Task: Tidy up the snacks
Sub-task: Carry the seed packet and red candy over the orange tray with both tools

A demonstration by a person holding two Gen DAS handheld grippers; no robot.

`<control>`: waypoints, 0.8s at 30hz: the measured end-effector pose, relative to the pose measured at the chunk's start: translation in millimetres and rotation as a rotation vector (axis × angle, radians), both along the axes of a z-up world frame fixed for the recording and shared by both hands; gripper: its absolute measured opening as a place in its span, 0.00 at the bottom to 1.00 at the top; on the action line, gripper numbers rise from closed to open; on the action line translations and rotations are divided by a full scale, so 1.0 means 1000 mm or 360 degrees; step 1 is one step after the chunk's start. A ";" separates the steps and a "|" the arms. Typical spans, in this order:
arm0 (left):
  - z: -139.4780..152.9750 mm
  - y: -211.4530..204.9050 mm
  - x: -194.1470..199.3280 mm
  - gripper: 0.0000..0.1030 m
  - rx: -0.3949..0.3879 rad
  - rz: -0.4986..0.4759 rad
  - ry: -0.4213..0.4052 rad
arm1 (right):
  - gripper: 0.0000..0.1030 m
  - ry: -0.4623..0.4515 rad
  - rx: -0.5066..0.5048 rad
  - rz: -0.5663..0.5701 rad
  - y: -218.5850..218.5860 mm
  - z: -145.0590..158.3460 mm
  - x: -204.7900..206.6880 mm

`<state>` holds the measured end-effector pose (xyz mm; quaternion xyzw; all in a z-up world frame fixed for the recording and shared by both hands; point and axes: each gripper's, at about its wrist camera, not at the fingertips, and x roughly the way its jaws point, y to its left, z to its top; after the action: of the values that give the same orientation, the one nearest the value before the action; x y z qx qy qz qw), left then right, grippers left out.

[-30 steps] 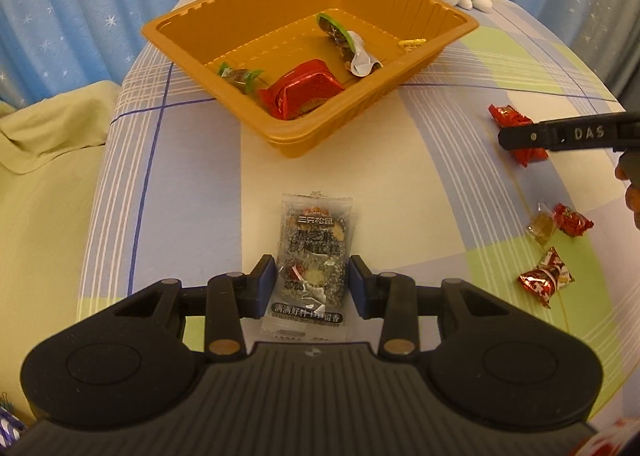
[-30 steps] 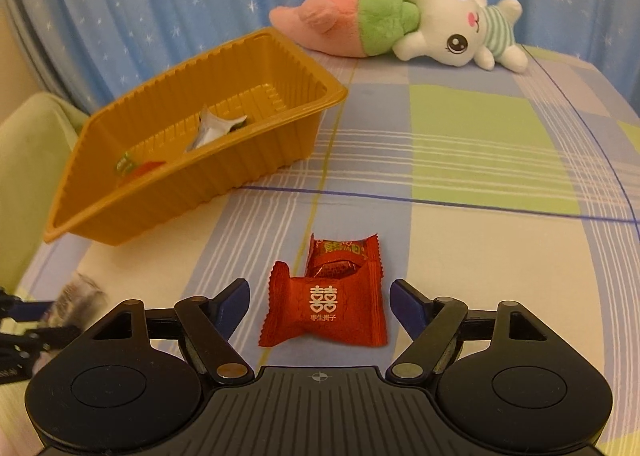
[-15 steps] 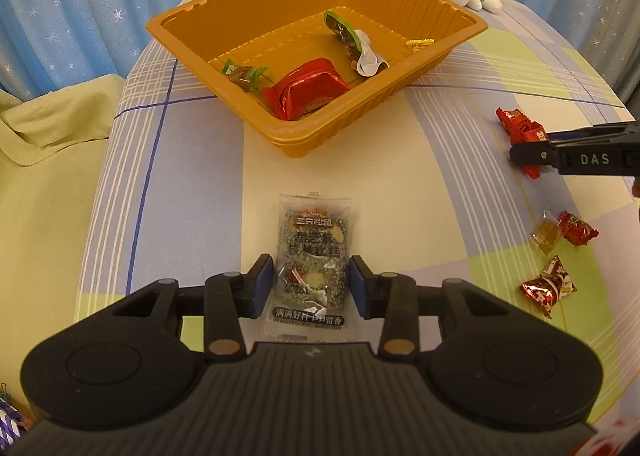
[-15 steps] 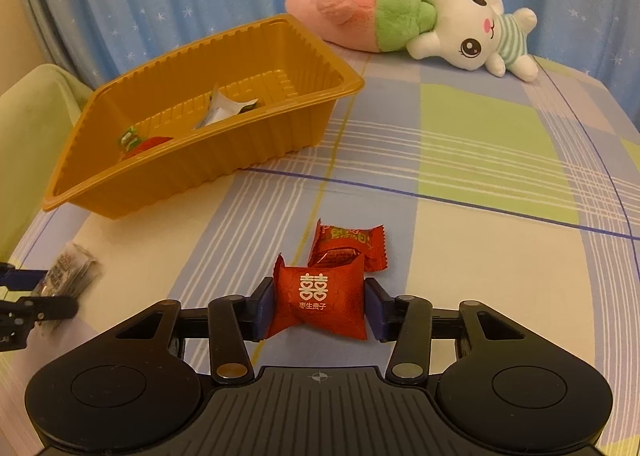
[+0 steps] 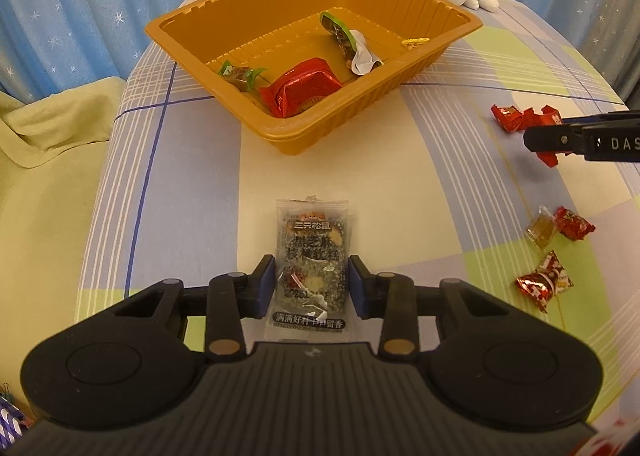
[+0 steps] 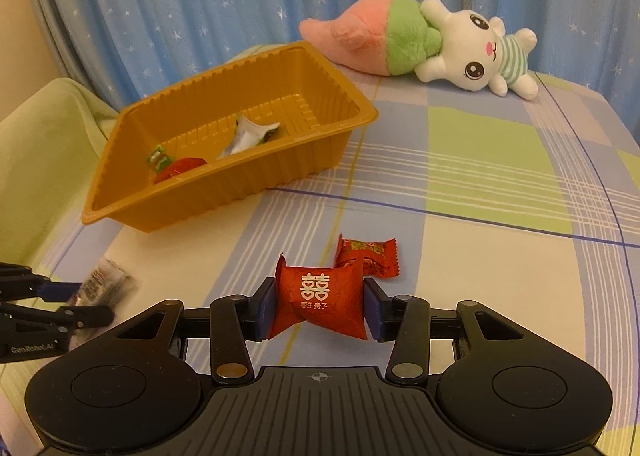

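My left gripper (image 5: 312, 282) is shut on a clear packet of black sesame snack (image 5: 312, 256) and holds it above the table. My right gripper (image 6: 320, 302) is shut on a red packet with a white double-happiness sign (image 6: 318, 296), lifted a little off the cloth. A second red candy (image 6: 370, 256) lies just beyond it. The orange tray (image 5: 400, 84) stands ahead; it holds a large red packet (image 5: 304, 90), a green-wrapped candy (image 5: 240, 74) and other wrappers. The right gripper also shows in the left wrist view (image 5: 560, 136), the left gripper in the right wrist view (image 6: 76, 302).
Loose candies lie at the right of the checked cloth: a red one (image 5: 574, 222), an amber one (image 5: 542, 230) and a red-and-silver one (image 5: 544, 282). A plush rabbit with a peach (image 6: 440, 44) lies behind the tray. A green blanket (image 5: 44, 152) lies left of the table.
My right gripper closed on the red packet and lifted it off the cloth. My left gripper kept its grip on the sesame packet and rose a little.
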<state>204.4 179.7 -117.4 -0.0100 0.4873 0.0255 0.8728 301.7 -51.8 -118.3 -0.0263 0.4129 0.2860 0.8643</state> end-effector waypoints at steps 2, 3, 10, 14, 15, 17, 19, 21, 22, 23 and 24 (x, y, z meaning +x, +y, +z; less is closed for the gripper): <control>0.002 0.000 -0.004 0.34 -0.0002 0.0000 -0.0008 | 0.44 -0.0003 0.0014 0.0007 0.000 0.003 -0.003; 0.004 0.000 -0.005 0.34 -0.0003 0.0001 -0.0012 | 0.44 -0.0005 0.0020 0.0011 0.000 0.004 -0.004; 0.024 0.008 -0.019 0.34 0.0003 0.0024 -0.0069 | 0.44 -0.0021 0.0063 0.0053 0.002 0.014 -0.014; 0.040 0.012 -0.026 0.34 0.0010 0.0039 -0.0119 | 0.44 -0.0038 0.0084 0.0070 0.004 0.021 -0.016; 0.044 0.013 -0.027 0.34 0.0013 0.0044 -0.0134 | 0.44 -0.0043 0.0090 0.0073 0.005 0.022 -0.016; 0.053 0.016 -0.028 0.34 0.0021 0.0049 -0.0162 | 0.44 -0.0055 0.0104 0.0082 0.006 0.026 -0.015; 0.061 0.018 -0.027 0.34 0.0027 0.0051 -0.0194 | 0.44 -0.0065 0.0118 0.0088 0.007 0.030 -0.013; 0.070 0.021 -0.024 0.34 0.0033 0.0050 -0.0226 | 0.44 -0.0075 0.0131 0.0094 0.008 0.034 -0.009; 0.074 0.022 -0.022 0.34 0.0033 0.0050 -0.0244 | 0.44 -0.0081 0.0136 0.0097 0.010 0.036 -0.007; 0.078 0.023 -0.019 0.34 0.0030 0.0047 -0.0263 | 0.44 -0.0086 0.0142 0.0100 0.011 0.038 -0.004; 0.082 0.024 -0.016 0.34 0.0028 0.0045 -0.0280 | 0.44 -0.0091 0.0149 0.0101 0.013 0.040 -0.002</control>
<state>188.7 203.9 -35.2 -0.0113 0.4082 0.0410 0.9119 300.0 -38.9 -78.2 -0.0069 0.3732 0.3315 0.8665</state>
